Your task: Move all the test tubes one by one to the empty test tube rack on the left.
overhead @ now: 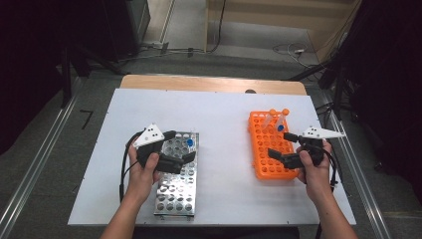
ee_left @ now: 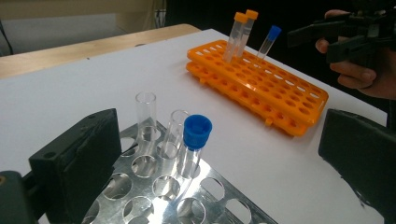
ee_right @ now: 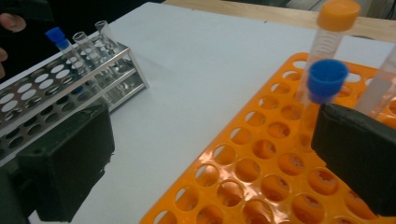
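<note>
left gripper: jaws spread wide, nothing between the pads, over the metal rack near the bench's front-left edge | blue-capped tube: upright in that rack, beside two uncapped tubes | right gripper: open, empty, above the orange rack toward the right edge
</note>
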Tool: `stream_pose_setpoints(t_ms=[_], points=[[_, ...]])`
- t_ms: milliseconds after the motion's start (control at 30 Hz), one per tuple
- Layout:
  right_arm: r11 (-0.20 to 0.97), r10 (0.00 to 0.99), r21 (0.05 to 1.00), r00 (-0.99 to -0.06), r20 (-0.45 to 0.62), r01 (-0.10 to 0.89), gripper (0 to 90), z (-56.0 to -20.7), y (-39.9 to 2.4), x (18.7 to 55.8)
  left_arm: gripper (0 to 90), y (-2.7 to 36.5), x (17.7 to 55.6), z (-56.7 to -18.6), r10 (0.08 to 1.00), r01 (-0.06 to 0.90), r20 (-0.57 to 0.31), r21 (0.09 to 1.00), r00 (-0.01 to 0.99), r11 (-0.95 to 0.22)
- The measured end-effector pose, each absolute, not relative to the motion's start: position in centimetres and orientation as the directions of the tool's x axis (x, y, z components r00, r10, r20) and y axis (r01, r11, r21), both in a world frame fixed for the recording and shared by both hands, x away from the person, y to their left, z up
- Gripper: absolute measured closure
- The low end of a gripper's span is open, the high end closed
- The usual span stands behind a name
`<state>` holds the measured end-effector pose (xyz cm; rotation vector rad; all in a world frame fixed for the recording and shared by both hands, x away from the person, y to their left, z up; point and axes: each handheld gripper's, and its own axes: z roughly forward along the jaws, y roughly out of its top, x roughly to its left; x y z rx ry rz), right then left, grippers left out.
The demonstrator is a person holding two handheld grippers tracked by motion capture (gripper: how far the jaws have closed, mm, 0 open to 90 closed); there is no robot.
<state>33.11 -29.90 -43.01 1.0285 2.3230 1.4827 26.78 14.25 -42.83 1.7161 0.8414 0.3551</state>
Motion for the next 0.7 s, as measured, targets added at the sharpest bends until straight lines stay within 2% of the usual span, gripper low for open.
stream_pose_setpoints(t_ms=[167, 433, 567, 700], points=[[0.236, 0.691, 0.849, -0.696, 0.196, 0.473, 6.1, -43.2, -30.6, 34.0, 0.0, 15.0, 26.5, -42.8, 0.699, 0.340, -0.190, 0.937, 0.690, -0.081], [0.284, 0.767, 0.813, -0.629, 0.126, 0.509, 34.6, -44.7, -30.5, 36.4, 0.0, 15.8, 26.2, -42.8, 0.703, 0.330, -0.197, 0.942, 0.684, -0.057], [0.308, 0.755, 0.812, -0.647, 0.108, 0.496, 48.5, -45.4, -30.5, 37.0, 0.0, 16.1, 26.3, -43.0, 0.705, 0.339, -0.207, 0.939, 0.678, -0.050], [0.344, 0.743, 0.811, -0.665, 0.073, 0.473, 56.9, -45.8, -30.1, 37.3, 0.0, 16.1, 26.2, -43.1, 0.703, 0.342, -0.210, 0.938, 0.679, -0.051]])
